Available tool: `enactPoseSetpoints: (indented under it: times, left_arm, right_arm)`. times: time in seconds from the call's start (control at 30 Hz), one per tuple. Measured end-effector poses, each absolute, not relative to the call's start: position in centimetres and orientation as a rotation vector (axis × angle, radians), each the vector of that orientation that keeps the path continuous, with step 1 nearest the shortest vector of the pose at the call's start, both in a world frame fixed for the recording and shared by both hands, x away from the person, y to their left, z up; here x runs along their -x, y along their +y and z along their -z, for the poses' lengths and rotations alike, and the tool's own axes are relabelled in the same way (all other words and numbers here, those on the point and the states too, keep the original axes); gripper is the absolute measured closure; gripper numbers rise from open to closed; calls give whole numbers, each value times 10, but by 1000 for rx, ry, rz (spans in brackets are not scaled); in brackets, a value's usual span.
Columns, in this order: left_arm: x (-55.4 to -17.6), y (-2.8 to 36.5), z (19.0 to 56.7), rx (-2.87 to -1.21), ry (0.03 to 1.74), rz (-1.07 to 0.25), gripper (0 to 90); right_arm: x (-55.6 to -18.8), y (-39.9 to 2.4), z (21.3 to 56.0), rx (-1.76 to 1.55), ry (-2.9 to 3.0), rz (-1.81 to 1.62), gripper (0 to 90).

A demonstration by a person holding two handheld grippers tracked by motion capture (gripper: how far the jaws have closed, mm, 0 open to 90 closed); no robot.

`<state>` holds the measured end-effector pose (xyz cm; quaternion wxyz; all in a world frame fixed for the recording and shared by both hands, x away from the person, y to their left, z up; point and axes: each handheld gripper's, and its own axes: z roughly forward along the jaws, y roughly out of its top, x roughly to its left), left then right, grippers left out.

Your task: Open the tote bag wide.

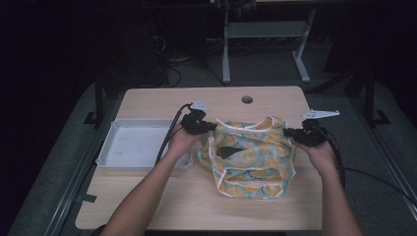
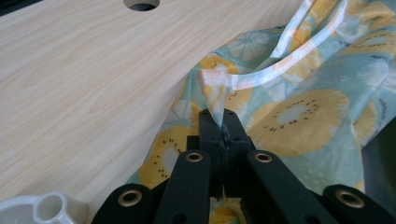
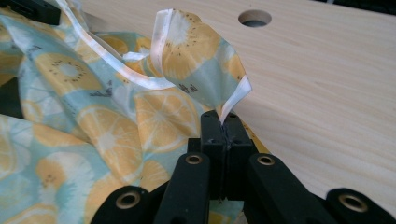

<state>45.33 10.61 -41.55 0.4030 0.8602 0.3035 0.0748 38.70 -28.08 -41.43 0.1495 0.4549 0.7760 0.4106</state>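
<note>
Both hands low over table, jaws pinching fruit-print cloth (image 1: pixel 253 155) (opposite edges).

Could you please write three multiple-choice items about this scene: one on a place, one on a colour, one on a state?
1. Where is the white tray?
A. beside the left gripper
B. beside the right gripper
C. on top of the cloth

2. Which colours does the fruit-print cloth show?
A. red and black
B. pale teal and yellow
C. plain white

3. How are the fingers of both grippers?
A. wide open
B. shut on nothing
C. shut on the cloth

Answers: 1 A, the tray lies by the left hand in the high view; 2 B, citrus slices on teal; 3 C, cloth is pinched in both gripper views.
</note>
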Motion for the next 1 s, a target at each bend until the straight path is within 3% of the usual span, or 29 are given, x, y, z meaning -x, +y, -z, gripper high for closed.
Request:
enactPoseSetpoints:
  times: [0.6, 0.7, 1.0]
  left_arm:
    - [-458, 91, 436, -2315, 806, -173, 877]
    - [-459, 92, 434, -2300, 832, -154, 754]
    - [-455, 106, 403, -2221, 835, -157, 549]
  right_arm:
    - [-401, -272, 439, -1392, 2305, -994, 880]
    - [-402, -271, 440, -1398, 2305, -958, 802]
    - [-393, -280, 411, -1386, 2244, -1029, 635]
